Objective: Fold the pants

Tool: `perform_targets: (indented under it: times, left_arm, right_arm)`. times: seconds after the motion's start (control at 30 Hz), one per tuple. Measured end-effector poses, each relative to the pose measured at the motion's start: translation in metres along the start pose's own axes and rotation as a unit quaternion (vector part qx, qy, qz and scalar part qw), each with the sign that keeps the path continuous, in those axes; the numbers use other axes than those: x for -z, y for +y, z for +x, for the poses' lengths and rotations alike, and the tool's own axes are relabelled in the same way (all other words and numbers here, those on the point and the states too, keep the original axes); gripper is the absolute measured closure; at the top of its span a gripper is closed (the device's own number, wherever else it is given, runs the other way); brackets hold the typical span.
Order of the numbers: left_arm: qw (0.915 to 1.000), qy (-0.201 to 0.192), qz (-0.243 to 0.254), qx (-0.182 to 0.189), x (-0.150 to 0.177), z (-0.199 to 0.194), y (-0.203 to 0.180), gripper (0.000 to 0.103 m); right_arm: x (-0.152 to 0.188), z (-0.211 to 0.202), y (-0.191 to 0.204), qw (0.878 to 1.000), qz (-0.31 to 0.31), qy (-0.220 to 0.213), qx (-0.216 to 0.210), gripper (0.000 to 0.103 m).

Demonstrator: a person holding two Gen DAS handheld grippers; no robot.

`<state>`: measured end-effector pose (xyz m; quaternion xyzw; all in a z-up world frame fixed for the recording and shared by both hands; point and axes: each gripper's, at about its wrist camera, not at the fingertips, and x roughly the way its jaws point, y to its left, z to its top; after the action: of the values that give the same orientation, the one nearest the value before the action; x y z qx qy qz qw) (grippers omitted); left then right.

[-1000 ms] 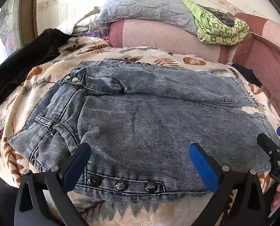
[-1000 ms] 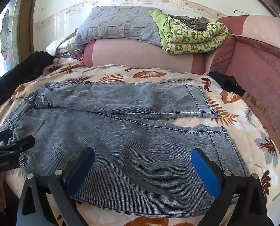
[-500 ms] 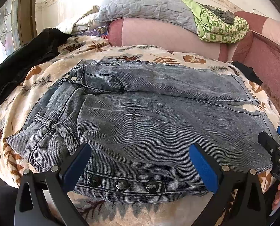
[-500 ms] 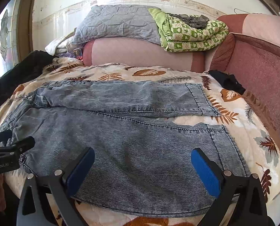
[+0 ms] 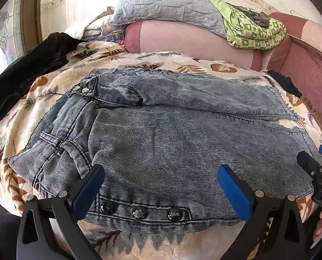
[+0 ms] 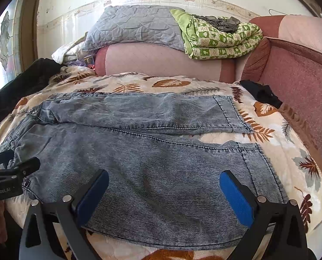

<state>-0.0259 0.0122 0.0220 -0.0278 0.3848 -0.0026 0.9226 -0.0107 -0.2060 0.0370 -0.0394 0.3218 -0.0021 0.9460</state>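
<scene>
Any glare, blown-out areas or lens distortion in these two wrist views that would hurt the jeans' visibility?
Left wrist view: strong fisheye bulge, black corner vignette, wall washed out by window light, jeans evenly lit and sharp. Right wrist view: same barrel distortion, stained-glass window bright at left, jeans weave crisp, no glare.

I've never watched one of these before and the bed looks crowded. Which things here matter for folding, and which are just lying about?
For the job:
- grey jeans, spread flat
- left claw, open
- right claw, open

Just lying about:
- leaf-print blanket under the jeans
- grey quilt
- green checked blanket
- black garment
- dark clothing
</scene>
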Motion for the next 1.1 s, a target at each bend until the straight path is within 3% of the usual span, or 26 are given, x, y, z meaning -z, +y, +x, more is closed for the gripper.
perform_targets:
  times: [1.1]
  left_arm:
    - [1.0, -0.001, 0.0, -0.001, -0.0014, 0.0027, 0.0023, 0.0]
  right_arm:
    - [0.0004, -0.0003, -0.0001, 1.0, -0.001, 0.001, 0.001, 0.0]
